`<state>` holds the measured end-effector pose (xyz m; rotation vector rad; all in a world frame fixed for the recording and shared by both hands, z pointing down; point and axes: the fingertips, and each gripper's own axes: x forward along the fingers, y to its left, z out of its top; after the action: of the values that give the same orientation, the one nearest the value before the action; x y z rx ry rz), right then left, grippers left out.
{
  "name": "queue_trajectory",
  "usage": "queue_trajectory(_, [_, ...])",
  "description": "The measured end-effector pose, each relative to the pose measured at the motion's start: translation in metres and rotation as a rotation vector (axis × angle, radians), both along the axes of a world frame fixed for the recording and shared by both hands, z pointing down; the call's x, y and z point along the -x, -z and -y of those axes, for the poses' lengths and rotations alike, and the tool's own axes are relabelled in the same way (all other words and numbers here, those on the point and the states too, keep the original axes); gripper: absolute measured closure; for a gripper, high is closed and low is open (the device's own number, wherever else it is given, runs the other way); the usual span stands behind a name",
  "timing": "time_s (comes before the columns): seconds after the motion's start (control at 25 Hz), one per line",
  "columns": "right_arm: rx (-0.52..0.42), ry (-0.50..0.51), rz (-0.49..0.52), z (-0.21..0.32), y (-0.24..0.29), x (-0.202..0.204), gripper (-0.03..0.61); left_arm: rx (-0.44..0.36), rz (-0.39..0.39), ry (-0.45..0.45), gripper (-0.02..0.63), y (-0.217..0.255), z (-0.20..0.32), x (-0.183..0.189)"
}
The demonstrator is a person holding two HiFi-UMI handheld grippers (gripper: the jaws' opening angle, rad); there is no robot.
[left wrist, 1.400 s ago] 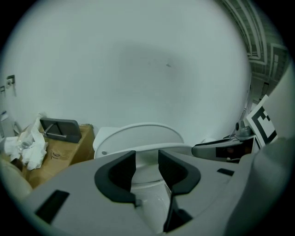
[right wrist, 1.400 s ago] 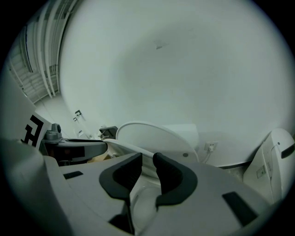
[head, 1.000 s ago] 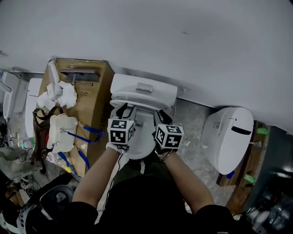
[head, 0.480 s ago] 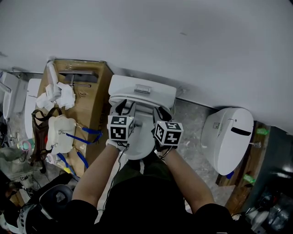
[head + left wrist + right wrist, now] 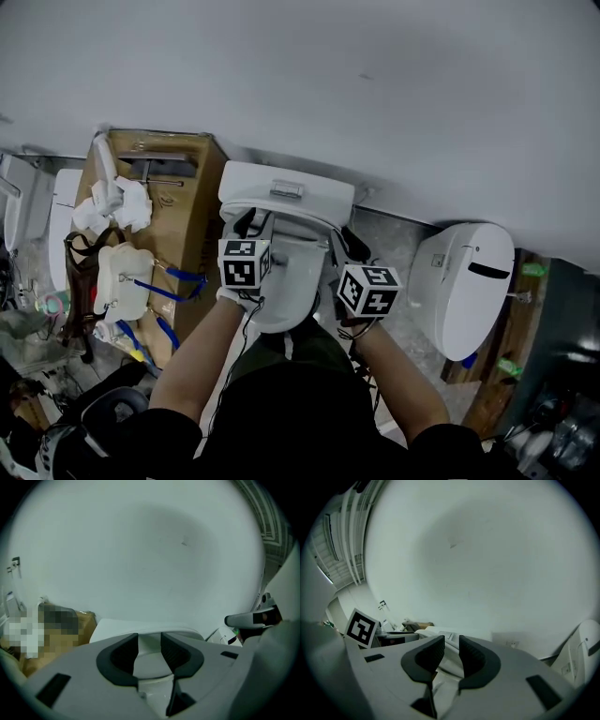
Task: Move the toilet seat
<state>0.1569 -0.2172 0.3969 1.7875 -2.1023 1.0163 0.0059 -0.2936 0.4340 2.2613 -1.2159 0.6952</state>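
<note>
The white toilet seat point(image 5: 286, 274) lies over the bowl in front of the tank point(image 5: 281, 190), straight below me in the head view. My left gripper point(image 5: 249, 223) is shut on the seat's left rear edge, and white plastic point(image 5: 149, 657) fills the gap between its jaws in the left gripper view. My right gripper point(image 5: 349, 242) is at the seat's right edge, angled outward. Its jaws stand close together point(image 5: 451, 656) with a strip of the white seat point(image 5: 440, 670) between them. The bowl under the seat is hidden.
A cardboard box point(image 5: 183, 183) with white bags point(image 5: 120, 199) and blue straps stands left of the toilet. A second white toilet part point(image 5: 467, 281) lies on the floor at the right, beside wooden planks point(image 5: 502, 375). A plain wall rises behind the tank.
My right gripper has swung to the right and slightly toward me, out to the seat's right edge. The left gripper has stayed almost still.
</note>
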Motion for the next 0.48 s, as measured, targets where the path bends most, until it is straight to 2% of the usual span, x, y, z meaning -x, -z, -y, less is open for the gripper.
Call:
queue_trajectory(0.2, [-0.075,-0.015,-0.007,-0.011,0.044,-0.012,0.465,-0.019,-0.021,-0.009,0.454,0.019,-0.01,0.008])
queue_trajectory(0.36, [-0.147,0.0,-0.017,-0.018,0.083,-0.007,0.465,-0.073,-0.116,-0.013,0.454,0.072,-0.022,0.017])
queue_trajectory(0.48, [-0.203,0.023,-0.028,-0.024,0.116,0.0,0.466,-0.116,-0.213,-0.067,0.454,0.125,-0.04,0.022])
